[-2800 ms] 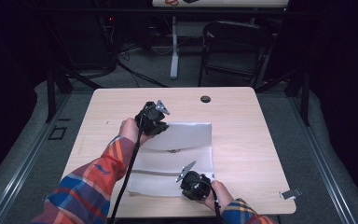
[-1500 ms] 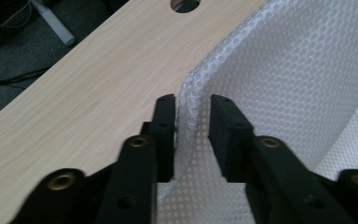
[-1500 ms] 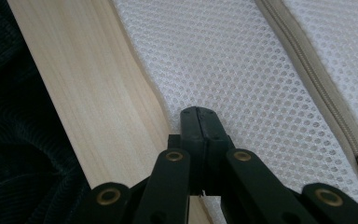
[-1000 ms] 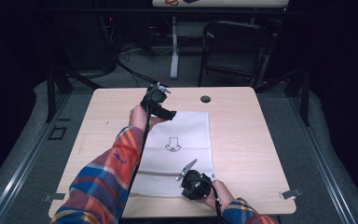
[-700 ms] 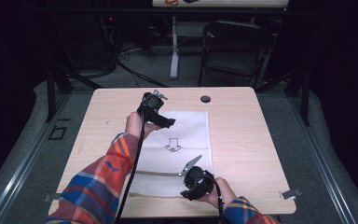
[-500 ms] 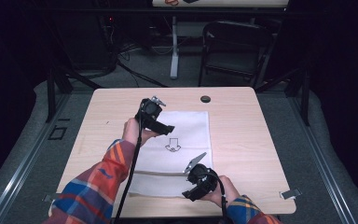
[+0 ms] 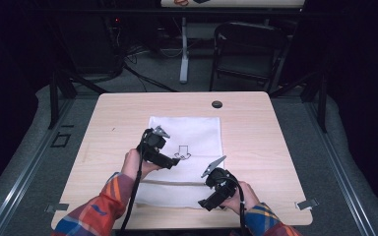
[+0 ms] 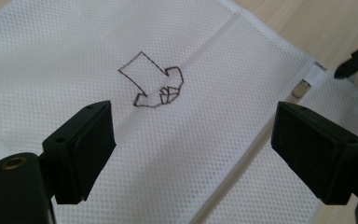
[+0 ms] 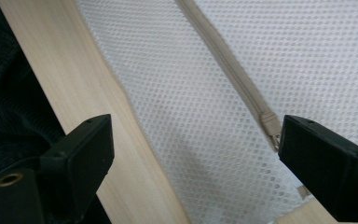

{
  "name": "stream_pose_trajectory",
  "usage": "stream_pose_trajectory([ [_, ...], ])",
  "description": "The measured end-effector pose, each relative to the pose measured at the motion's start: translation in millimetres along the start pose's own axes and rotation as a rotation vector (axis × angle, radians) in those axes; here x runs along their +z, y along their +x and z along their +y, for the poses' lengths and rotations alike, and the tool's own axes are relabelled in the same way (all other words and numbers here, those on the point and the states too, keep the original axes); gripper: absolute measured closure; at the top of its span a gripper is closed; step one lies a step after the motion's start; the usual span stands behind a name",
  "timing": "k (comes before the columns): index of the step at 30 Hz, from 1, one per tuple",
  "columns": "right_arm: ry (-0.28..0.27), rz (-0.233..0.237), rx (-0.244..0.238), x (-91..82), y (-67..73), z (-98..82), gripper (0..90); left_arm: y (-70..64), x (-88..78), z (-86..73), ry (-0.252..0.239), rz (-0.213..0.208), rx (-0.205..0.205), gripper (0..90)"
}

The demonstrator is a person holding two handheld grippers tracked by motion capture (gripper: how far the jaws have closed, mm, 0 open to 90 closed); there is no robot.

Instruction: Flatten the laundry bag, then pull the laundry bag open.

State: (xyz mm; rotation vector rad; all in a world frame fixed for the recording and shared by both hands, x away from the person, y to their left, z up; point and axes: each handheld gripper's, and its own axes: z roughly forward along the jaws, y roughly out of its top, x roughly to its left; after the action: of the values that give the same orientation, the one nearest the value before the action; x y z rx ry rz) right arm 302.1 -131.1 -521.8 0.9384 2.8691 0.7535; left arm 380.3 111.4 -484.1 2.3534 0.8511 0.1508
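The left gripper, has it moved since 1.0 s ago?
Yes. The left gripper has come back toward the person, away from the black disc, and is now over the mesh bag.

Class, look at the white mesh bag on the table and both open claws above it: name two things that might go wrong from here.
1. The right claw hangs open near the table edge; a grab might drag the mesh bag off.
2. The zipper pull is small and lies flat, so the claw may slip off it or snag the mesh. The left claw holds nothing steady.
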Motion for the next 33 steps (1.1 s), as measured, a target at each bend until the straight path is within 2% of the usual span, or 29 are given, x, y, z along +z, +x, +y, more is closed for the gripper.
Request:
stream_pose_trajectory([
  [4,0.002,-0.010,0.004,-1.1,-5.8,-0.6,6.6,-2.7,-0.6,-8.3,0.019,0.006,0.007,11.5],
  [6,0.000,-0.017,0.008,-2.4,-7.4,-1.8,4.4,-4.1,-1.4,-10.5,0.009,-0.005,0.000,10.1],
  [14,-0.009,-0.035,0.018,-10.3,-17.3,-6.0,1.5,-14.4,10.4,-14.6,0.057,-0.042,0.028,5.8],
  [18,-0.018,-0.042,0.030,-11.4,-20.2,-7.1,3.7,-17.0,12.3,-14.4,0.058,-0.046,0.029,6.0],
  [24,-0.024,-0.056,0.032,-14.2,-22.3,-7.0,6.5,-19.6,13.8,-16.1,0.026,-0.053,0.028,6.6],
  [28,-0.056,-0.073,0.052,-17.0,-24.8,-7.1,14.3,-25.2,18.2,-16.3,0.005,-0.061,0.039,8.0],
  [31,-0.051,-0.092,0.047,-20.5,-27.3,-7.7,16.8,-30.8,23.3,-15.2,-0.001,-0.073,0.056,8.0],
  [33,-0.069,-0.101,0.054,-22.1,-28.7,-9.1,19.2,-35.5,26.9,-13.7,-0.003,-0.075,0.066,8.7],
])
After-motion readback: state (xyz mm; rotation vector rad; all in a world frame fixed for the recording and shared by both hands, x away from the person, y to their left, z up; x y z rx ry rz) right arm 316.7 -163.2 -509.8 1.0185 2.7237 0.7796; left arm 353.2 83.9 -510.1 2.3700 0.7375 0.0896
